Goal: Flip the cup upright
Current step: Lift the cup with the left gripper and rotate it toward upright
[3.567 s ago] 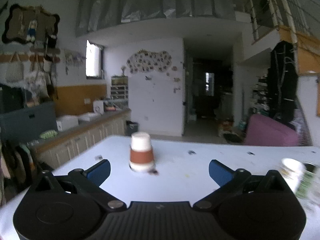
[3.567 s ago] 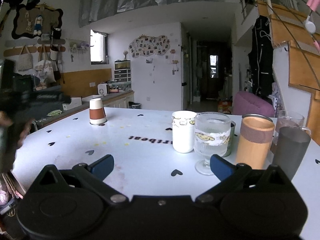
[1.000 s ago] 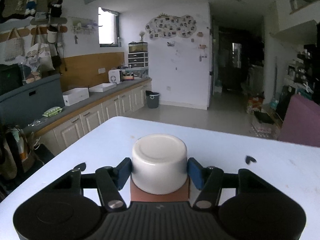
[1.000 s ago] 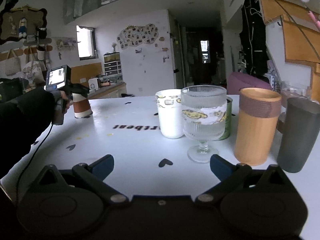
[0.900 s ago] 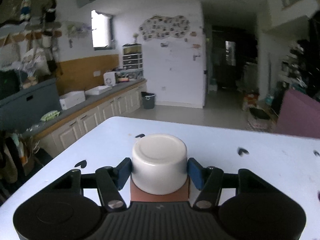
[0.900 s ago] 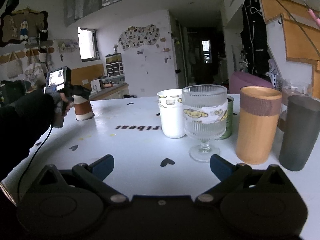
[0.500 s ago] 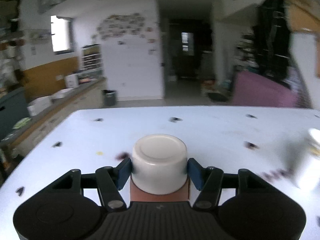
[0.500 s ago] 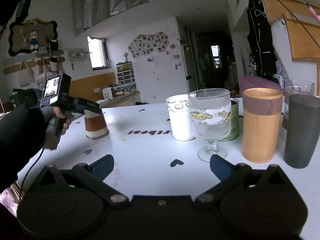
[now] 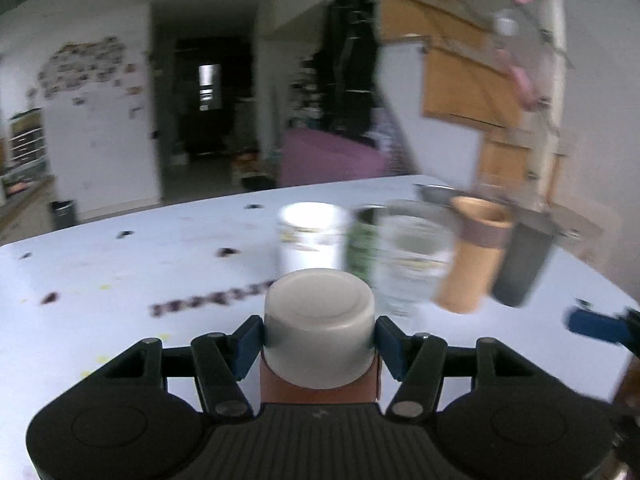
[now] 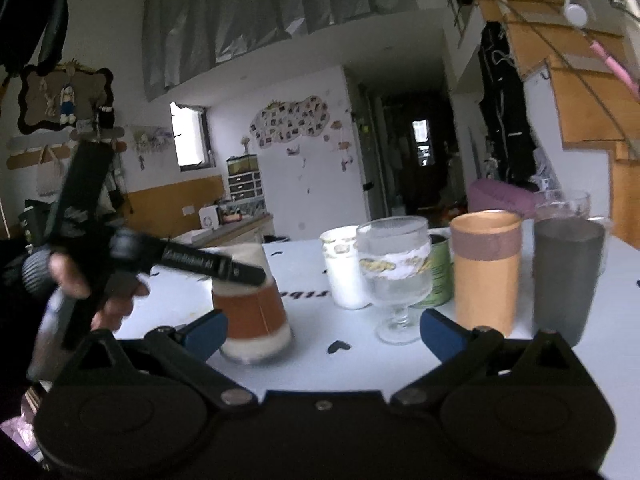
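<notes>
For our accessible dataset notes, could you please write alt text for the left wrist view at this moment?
The left hand-held gripper is shut on an upside-down paper cup with a brown sleeve, its white base facing up, above a white table. Beyond it, blurred, stand a white cup, a clear glass, a tan tumbler and a grey tumbler.

Cup (image 10: 251,304), gripped in left claw (image 9: 319,340), now nearer right claw (image 10: 322,330).

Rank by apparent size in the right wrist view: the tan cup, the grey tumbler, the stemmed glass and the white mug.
1. Tan cup and grey tumbler: look alike, unranked.
2. Stemmed glass.
3. White mug: smallest, though it stands farther back and is partly hidden by the glass, so unsure.
</notes>
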Action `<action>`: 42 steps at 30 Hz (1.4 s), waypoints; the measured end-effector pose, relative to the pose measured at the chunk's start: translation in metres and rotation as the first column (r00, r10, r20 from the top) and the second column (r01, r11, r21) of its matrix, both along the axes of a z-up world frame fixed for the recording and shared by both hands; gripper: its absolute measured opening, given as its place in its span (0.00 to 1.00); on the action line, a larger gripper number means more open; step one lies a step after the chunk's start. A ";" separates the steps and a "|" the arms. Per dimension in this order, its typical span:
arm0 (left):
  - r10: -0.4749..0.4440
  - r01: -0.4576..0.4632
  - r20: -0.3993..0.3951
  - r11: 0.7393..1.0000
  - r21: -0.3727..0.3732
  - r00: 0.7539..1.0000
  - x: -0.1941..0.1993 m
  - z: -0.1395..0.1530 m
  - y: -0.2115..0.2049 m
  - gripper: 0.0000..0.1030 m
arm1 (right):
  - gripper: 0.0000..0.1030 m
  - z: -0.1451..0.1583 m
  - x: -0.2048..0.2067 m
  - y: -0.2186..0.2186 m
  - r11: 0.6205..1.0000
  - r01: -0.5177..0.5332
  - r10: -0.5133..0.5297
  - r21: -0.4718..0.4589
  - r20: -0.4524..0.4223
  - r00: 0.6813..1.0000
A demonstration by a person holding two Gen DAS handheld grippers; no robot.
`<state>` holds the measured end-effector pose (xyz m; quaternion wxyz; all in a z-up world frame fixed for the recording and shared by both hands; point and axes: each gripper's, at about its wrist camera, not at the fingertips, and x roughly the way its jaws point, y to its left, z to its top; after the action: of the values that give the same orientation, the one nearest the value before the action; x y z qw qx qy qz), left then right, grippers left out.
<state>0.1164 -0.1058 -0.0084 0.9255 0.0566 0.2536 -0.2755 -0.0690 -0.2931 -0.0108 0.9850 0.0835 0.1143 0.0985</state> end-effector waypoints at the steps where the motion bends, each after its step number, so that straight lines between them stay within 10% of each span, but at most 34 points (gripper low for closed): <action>1: -0.020 0.020 -0.007 1.000 -0.013 1.000 -0.008 -0.001 -0.004 0.60 | 1.00 0.000 -0.003 -0.003 1.000 0.008 -0.008 0.001 0.005 1.000; 18: -0.078 0.077 -0.022 0.996 -0.048 0.997 -0.022 -0.012 -0.021 0.71 | 1.00 -0.019 -0.002 -0.012 0.999 -0.038 0.038 -0.001 -0.139 0.990; 26: -0.100 0.098 -0.046 0.994 -0.045 0.994 -0.012 -0.001 -0.034 0.60 | 0.18 -0.028 0.017 0.008 0.960 -0.265 0.280 0.095 -0.225 0.933; 32: -0.107 0.105 -0.057 0.994 -0.042 0.993 -0.010 0.000 -0.034 0.56 | 0.12 -0.043 0.043 0.026 0.911 -0.364 0.406 0.193 -0.278 0.870; 42: -0.135 0.133 -0.030 0.989 -0.056 0.990 -0.040 0.006 -0.003 0.56 | 0.01 -0.049 0.047 0.028 0.926 -0.306 0.366 0.220 -0.333 0.869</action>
<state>0.0763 -0.1090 -0.0023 0.9016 0.0437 0.2573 -0.3449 -0.0217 -0.2647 -0.0594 0.9037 0.1579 0.3013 0.2600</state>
